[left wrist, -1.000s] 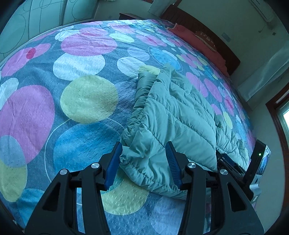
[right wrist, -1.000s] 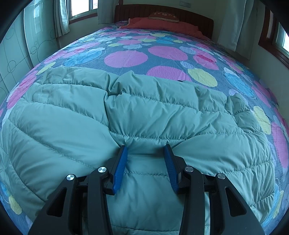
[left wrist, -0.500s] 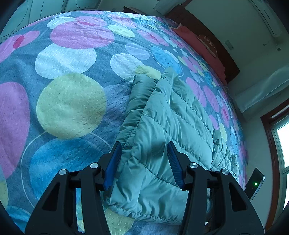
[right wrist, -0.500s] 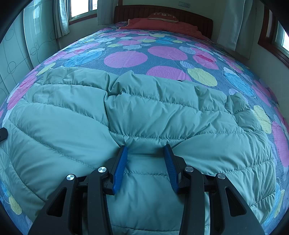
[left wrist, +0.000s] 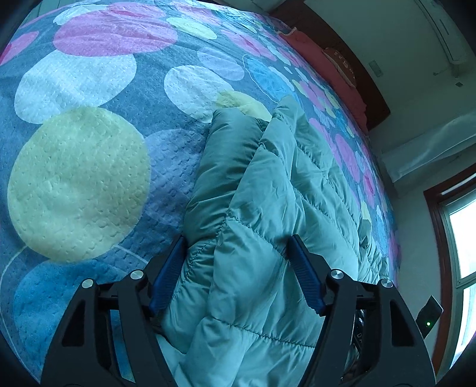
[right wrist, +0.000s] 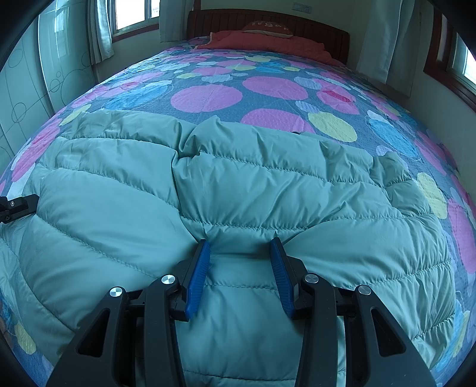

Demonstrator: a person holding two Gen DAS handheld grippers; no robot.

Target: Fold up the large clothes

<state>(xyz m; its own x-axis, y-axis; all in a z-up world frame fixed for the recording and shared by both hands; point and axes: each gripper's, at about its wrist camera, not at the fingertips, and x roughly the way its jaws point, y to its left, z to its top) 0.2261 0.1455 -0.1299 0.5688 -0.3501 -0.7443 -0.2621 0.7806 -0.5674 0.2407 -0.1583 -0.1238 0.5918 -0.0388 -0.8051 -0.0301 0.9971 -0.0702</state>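
A teal quilted puffer jacket (right wrist: 253, 190) lies spread on the bed (right wrist: 208, 95), across the foot end, its long axis running from the bed's left edge toward the right edge and its stitched seams following that same line. The bedcover is blue with pink, yellow, white and light blue circles. At the head end a red pillow (right wrist: 267, 28) rests against the dark wooden headboard (right wrist: 315, 32); it carries pale lettering, too blurred to read. The right gripper (right wrist: 240, 247) sits on the jacket's near edge at about mid-length, its blue fingers (right wrist: 198, 277) spread apart with a band of padded fabric lying between them, not squeezed. The left gripper (left wrist: 238, 250) is at the jacket's end (left wrist: 261, 208) nearest the bed's left edge, fingers (left wrist: 168, 274) likewise spread, straddling a thick bunched fold of the fabric that fills the gap between them; whether the pads press the fabric cannot be told.
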